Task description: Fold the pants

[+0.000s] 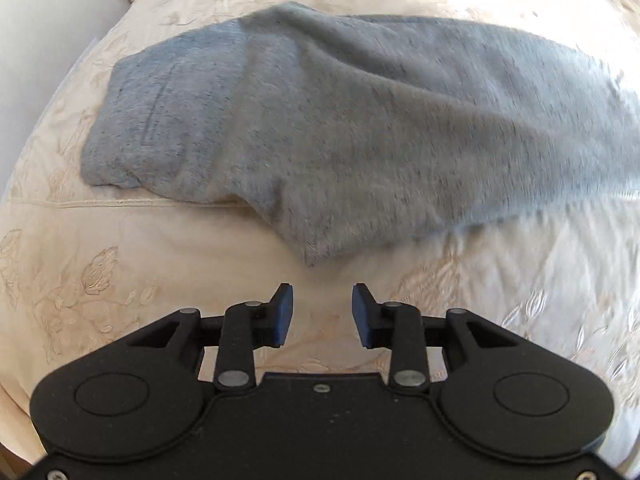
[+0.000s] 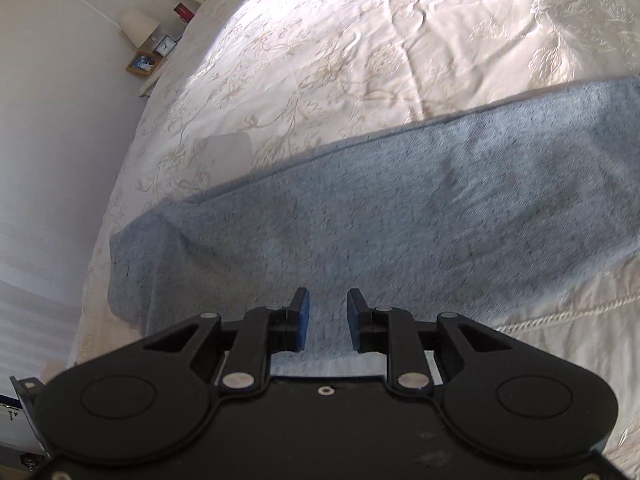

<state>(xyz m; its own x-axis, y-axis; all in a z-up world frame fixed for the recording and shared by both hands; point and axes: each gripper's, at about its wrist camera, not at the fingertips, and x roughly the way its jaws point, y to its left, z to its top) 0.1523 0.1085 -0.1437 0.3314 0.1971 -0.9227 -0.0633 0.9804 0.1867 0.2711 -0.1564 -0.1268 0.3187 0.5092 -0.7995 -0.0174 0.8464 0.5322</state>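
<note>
Grey-blue pants (image 1: 340, 128) lie on a cream embroidered bedspread (image 1: 120, 280), folded lengthwise, with the waist end at the left and the legs running off to the right. My left gripper (image 1: 322, 316) is open and empty, just short of the near corner of the fabric. In the right wrist view the same pants (image 2: 400, 216) stretch across the bed. My right gripper (image 2: 328, 318) is open and empty, hovering over the near part of the pants.
The bedspread (image 2: 360, 40) reaches far back, sunlit. A bedside table with a lamp (image 2: 140, 28), a clock (image 2: 166, 46) and a picture frame (image 2: 144, 63) stands at the far left by the wall. The bed's left edge drops off beside the pants.
</note>
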